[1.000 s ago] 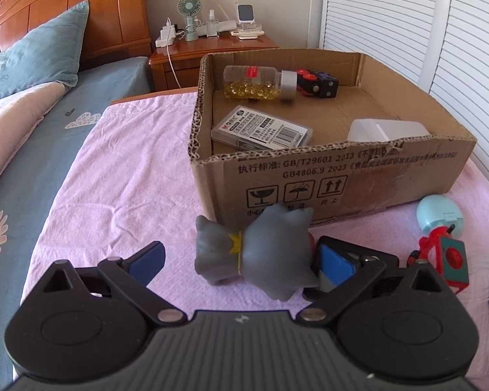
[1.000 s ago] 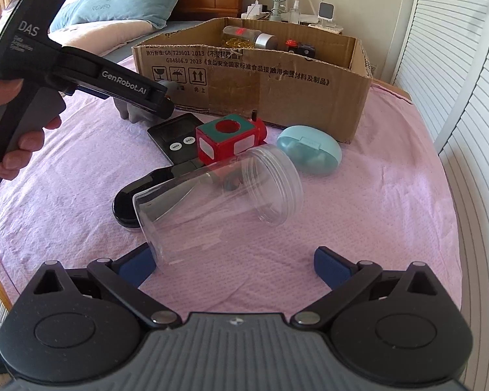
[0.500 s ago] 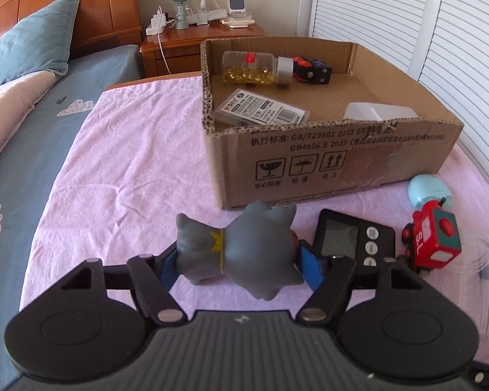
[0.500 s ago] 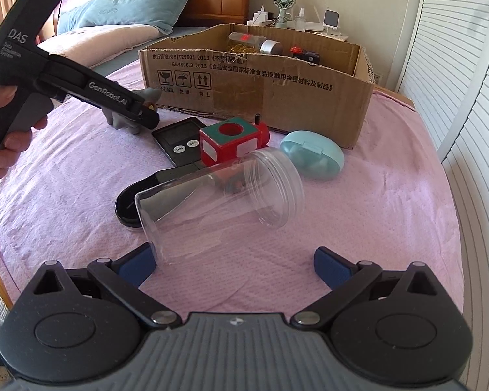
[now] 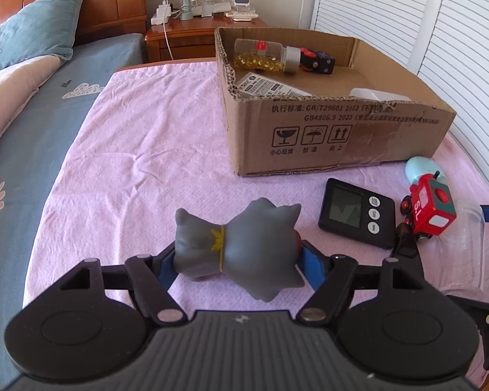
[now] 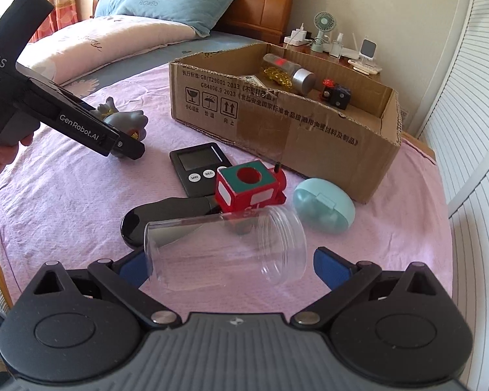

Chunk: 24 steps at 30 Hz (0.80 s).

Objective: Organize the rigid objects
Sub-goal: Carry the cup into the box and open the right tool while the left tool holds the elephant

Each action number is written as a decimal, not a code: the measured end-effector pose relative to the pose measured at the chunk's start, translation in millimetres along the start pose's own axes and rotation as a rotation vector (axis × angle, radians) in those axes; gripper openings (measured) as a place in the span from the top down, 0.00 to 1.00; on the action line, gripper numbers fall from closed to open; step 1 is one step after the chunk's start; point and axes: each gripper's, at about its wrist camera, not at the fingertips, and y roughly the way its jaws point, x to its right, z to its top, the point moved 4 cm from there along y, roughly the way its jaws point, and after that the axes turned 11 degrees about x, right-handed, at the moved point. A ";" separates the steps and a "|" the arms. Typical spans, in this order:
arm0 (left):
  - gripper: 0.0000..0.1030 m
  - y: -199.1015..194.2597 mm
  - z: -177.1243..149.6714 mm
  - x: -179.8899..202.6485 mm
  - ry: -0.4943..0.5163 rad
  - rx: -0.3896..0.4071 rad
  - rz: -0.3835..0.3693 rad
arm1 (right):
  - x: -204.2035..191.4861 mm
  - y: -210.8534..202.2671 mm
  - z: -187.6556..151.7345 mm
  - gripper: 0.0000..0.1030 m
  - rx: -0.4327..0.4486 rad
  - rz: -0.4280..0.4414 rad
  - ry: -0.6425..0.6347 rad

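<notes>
Pink bedspread (image 5: 146,163) across the bed, wooden headboard and a cluttered nightstand behind. Over on the left gripper (image 5: 239,265): clamped on the grey toy figure (image 5: 244,241), blue pads pressing on both ends, jaws just eased back out a touch with the toy between them. Hard to tell whether lifted clear of the cloth or resting on it. Well short of the cardboard box (image 5: 342,137), off its near left corner.

Inside the box already: bottle of yellow beads (image 5: 260,55) lying on its side, black-and-red toy (image 5: 319,62) touching its cap, labelled pack (image 5: 267,88), something white (image 5: 375,94) by the near wall.

Out on the cloth in front of the box: black timer (image 5: 355,215), red toy train (image 5: 427,208) just beside it, mint-green case (image 6: 324,210) near the box corner, long black gadget (image 6: 166,215) partly behind the clear jar (image 6: 225,251).

Now the right gripper (image 6: 231,267): spread wide, nothing gripped, jar on its side between the pads, right pad clearly apart from it.
</notes>
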 end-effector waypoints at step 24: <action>0.31 -21.8 11.3 7.5 0.103 -0.034 -0.071 | 1.6 -15.5 16.3 0.09 -0.035 0.010 0.038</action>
